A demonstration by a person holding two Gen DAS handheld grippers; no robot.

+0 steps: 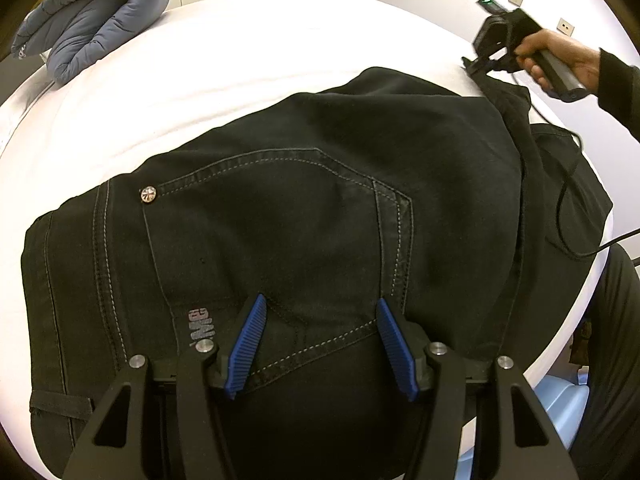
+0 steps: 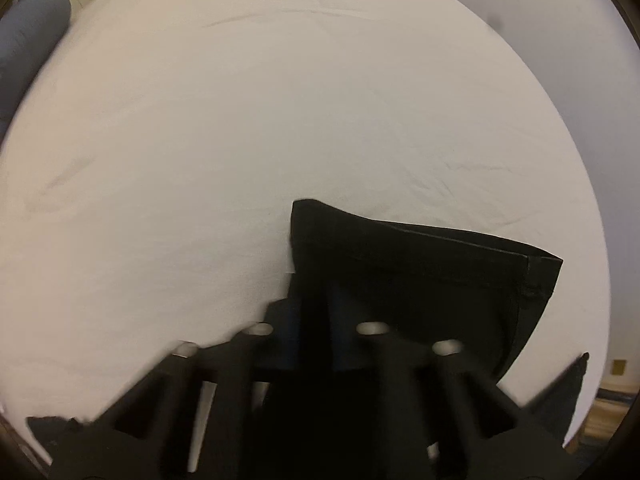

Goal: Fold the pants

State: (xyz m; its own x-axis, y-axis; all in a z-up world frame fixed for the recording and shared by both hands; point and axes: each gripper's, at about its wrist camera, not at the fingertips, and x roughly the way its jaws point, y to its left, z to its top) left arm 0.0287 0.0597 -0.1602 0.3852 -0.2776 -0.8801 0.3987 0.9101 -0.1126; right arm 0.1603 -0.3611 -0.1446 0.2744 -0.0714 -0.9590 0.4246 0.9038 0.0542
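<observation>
Hovering over the black pants (image 1: 304,200), your left gripper (image 1: 320,344) has its blue pads (image 1: 250,344) spread wide above the back pocket (image 1: 280,216), pinching nothing. The pants lie spread on the white bed (image 1: 240,48). Your right gripper (image 2: 316,320) looks clamped on a pant leg hem (image 2: 420,256), lifting it off the sheet, though blur hides the pads. A blue comforter (image 1: 92,16) sits rolled at the far corner.

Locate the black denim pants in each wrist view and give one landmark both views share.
Left wrist: the black denim pants fill the centre and bottom, back pocket under the open left gripper.
Right wrist: a pant leg end sits lower centre-right, clamped in the right gripper.
Shared landmark: the white bed sheet.
</observation>
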